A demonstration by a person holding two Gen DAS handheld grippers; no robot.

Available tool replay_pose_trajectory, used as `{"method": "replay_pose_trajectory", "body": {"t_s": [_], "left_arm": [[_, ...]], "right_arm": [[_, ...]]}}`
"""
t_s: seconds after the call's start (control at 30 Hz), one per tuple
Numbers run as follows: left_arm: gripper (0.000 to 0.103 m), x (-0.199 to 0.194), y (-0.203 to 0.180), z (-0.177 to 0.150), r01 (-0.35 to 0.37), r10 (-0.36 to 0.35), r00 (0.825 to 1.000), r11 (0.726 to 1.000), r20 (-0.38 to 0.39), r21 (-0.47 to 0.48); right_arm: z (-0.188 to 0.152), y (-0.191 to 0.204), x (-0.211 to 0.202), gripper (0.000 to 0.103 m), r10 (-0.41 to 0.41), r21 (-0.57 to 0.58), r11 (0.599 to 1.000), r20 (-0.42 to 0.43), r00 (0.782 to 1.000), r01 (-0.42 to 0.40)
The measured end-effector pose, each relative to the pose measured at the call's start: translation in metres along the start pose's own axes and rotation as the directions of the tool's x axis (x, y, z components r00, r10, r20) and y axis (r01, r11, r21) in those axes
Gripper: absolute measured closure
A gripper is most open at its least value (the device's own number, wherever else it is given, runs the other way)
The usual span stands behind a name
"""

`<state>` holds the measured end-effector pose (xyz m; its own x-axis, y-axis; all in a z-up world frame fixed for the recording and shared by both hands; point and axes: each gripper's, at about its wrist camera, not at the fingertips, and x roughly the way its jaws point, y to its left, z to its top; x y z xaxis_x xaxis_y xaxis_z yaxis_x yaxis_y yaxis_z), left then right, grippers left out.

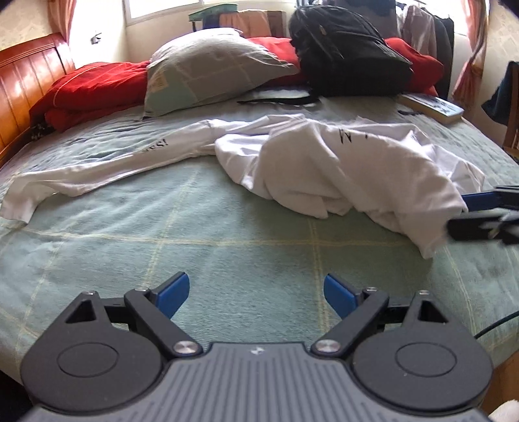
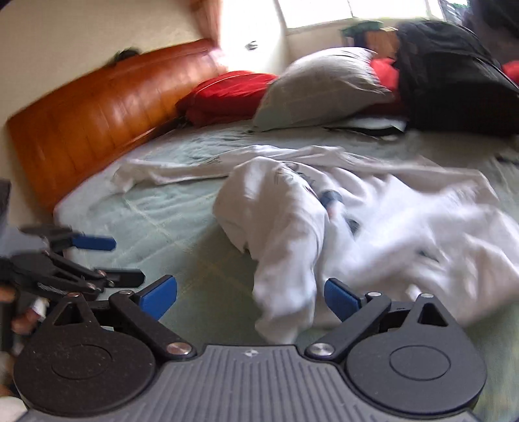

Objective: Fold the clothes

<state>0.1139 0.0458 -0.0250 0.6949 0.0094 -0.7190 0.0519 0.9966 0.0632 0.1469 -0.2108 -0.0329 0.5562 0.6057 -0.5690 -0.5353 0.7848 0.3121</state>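
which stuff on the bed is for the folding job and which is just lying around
For the job:
- white shirt
- left hand-held gripper, open
- right hand-held gripper, open

Just lying about:
- pillow
- red blanket
- black backpack
- book

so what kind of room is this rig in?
A bedroom, most likely in a home. The white shirt lies on a bed with a wooden headboard, a pillow and red bedding, under a curtained window.
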Motion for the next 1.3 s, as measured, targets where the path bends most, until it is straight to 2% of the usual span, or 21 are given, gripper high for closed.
{"method": "replay_pose_trajectory", "body": {"t_s": [0.07,0.13,0.2,0.27,0.33,0.43,0.47,0.57,0.6,0.73,0.8,1.0,1.03,1.17,1.23,1.3], "left_arm": [[0.013,0.003,-0.003,-0.001,0.005,-0.005,1.0,1.0,-0.007,0.009],[0.013,0.004,-0.005,-0.002,0.012,-0.012,1.0,1.0,-0.009,0.013],[0.013,0.005,-0.007,-0.003,0.02,-0.02,1.0,1.0,-0.009,0.014],[0.013,0.004,-0.008,-0.004,0.028,-0.028,1.0,1.0,-0.006,0.012],[0.013,0.002,-0.009,-0.005,0.035,-0.035,0.999,0.999,-0.002,0.011],[0.013,0.0,-0.008,-0.007,0.029,-0.029,1.0,1.0,-0.003,0.004],[0.013,0.0,-0.008,-0.007,0.025,-0.025,1.0,1.0,-0.005,0.001],[0.013,0.0,-0.008,-0.008,0.022,-0.022,1.0,1.0,-0.007,0.001],[0.013,0.002,-0.008,-0.008,0.023,-0.023,1.0,1.0,-0.01,0.002],[0.013,0.006,-0.01,-0.007,0.031,-0.031,0.999,0.999,-0.016,0.011],[0.013,0.006,-0.013,-0.006,0.042,-0.041,0.999,0.999,-0.013,0.018],[0.013,0.005,-0.014,-0.007,0.046,-0.046,0.999,0.999,-0.01,0.024],[0.013,0.004,-0.013,-0.007,0.045,-0.045,0.999,0.999,-0.01,0.021],[0.013,0.006,-0.011,-0.007,0.047,-0.047,0.999,0.999,-0.013,0.012],[0.013,0.005,-0.012,-0.007,0.053,-0.053,0.999,0.998,-0.011,0.017],[0.013,0.005,-0.013,-0.007,0.063,-0.062,0.998,0.998,-0.009,0.022]], "right_arm": [[-0.006,-0.01,-0.018,0.003,-0.082,0.054,0.995,0.022,0.996,0.08],[-0.01,-0.025,-0.032,0.003,-0.2,0.126,0.973,0.036,0.979,0.194],[-0.012,-0.042,-0.041,0.003,-0.317,0.207,0.93,0.039,0.948,0.303],[-0.014,-0.064,-0.038,0.003,-0.394,0.3,0.879,0.019,0.919,0.371],[-0.014,-0.084,-0.032,0.003,-0.45,0.377,0.826,-0.005,0.893,0.418],[-0.01,-0.103,-0.016,0.003,-0.508,0.418,0.775,-0.033,0.86,0.474],[-0.008,-0.105,-0.012,0.003,-0.552,0.396,0.755,-0.045,0.833,0.522],[-0.003,-0.109,-0.003,0.003,-0.706,0.278,0.665,-0.069,0.705,0.693],[-0.001,-0.113,-0.004,0.003,-0.735,0.252,0.641,-0.072,0.675,0.725],[0.01,-0.136,-0.018,0.003,-0.79,0.207,0.587,-0.067,0.61,0.783],[0.02,-0.15,-0.022,0.003,-0.821,0.185,0.55,-0.06,0.568,0.814],[0.056,-0.196,-0.039,0.003,-0.883,0.15,0.454,-0.05,0.466,0.878],[0.062,-0.203,-0.043,0.003,-0.889,0.153,0.444,-0.047,0.455,0.883],[0.081,-0.219,-0.043,0.002,-0.895,0.115,0.439,-0.033,0.445,0.891],[0.084,-0.222,-0.036,0.002,-0.878,0.117,0.467,-0.052,0.475,0.876],[0.081,-0.219,-0.035,0.002,-0.832,0.146,0.536,-0.076,0.55,0.831]]}}
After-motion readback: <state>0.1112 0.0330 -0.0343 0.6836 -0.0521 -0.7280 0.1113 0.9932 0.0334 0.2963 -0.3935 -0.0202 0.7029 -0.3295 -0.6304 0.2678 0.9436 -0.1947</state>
